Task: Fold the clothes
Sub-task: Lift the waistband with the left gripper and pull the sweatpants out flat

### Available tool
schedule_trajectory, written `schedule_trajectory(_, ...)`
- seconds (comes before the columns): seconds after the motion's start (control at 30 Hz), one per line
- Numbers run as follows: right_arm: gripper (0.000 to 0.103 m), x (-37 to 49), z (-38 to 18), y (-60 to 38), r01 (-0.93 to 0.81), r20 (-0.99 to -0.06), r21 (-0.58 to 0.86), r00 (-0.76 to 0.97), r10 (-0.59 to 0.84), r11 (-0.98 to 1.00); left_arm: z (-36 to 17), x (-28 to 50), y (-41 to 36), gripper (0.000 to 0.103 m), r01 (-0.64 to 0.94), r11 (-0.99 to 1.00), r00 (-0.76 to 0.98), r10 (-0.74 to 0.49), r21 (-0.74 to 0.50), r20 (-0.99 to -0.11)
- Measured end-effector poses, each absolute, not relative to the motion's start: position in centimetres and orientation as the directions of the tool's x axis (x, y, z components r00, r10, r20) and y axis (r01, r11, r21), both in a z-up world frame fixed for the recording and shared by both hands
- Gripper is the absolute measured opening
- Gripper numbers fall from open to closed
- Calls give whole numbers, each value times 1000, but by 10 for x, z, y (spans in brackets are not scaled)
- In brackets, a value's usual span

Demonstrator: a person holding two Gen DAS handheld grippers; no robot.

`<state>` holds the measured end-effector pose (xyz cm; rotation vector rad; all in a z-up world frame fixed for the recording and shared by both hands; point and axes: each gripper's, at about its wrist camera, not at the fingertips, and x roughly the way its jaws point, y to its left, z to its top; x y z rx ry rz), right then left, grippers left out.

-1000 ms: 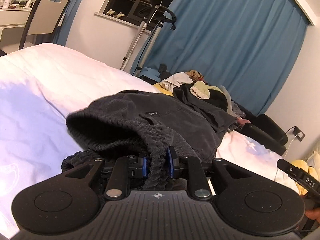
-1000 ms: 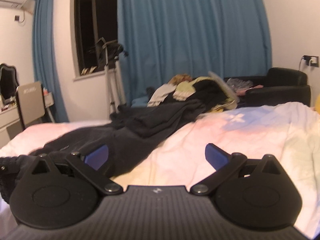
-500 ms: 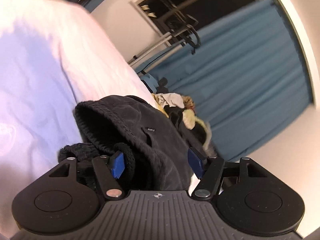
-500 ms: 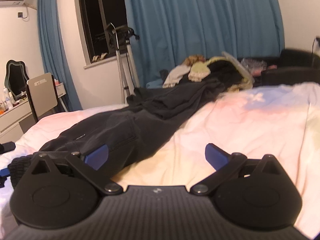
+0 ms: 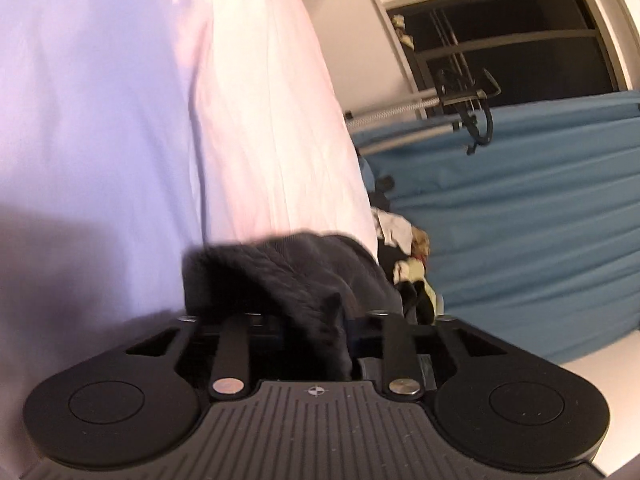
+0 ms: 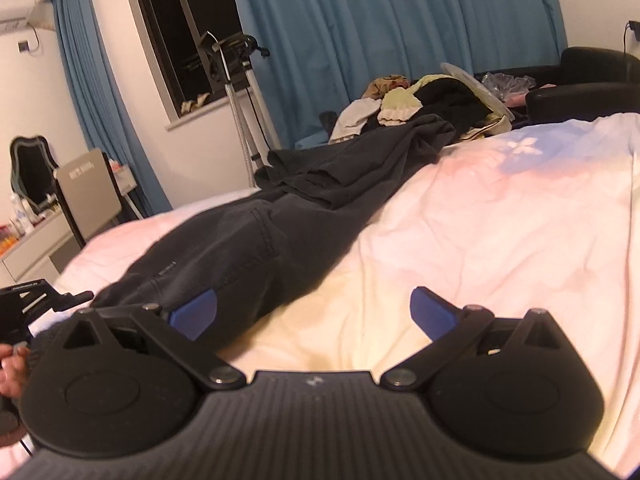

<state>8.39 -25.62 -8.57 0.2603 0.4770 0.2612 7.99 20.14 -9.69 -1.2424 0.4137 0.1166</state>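
On the bed point(image 6: 500, 208), left hand-held gripper point(image 5: 316, 326) closing on dark trousers' point(image 6: 256, 240) waistband; right hand-held gripper point(image 6: 314, 312) wide open, empty.

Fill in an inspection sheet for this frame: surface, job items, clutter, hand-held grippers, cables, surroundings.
Surface: bed under a pale pink and white cover.
Job's things: dark trousers stretched along the bed; ribbed waistband end bunched at the left hand-held gripper.
Clutter: clothes pile at the bed's far end.
Grippers: left hand-held gripper closing, waistband fabric between its jaws; right hand-held gripper open, empty, hanging over the cover beside the trousers.
Cables: plug and lead on the far wall.
Surroundings: blue curtains, dark window, stand, chair, black armchair.
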Motion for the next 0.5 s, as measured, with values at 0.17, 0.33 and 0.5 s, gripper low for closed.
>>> schedule_trajectory(0.17, 103, 86, -85, -254, -186, -415, 283, 861, 295, 941, -56, 71, 187, 13, -210, 503, 957, -68, -838, -281)
schedule_trajectory(0.33, 103, 76, -74, -262, -190, -369, 277, 884, 287, 942, 0, 46, 138, 12, 57, 718, 982, -166, -694, -92)
schedule_trajectory(0.5, 103, 65, -55, -278, -175, -308, 270, 916, 257, 947, 21, 18, 64, 9, 283, 838, 920, -375, -466, -116)
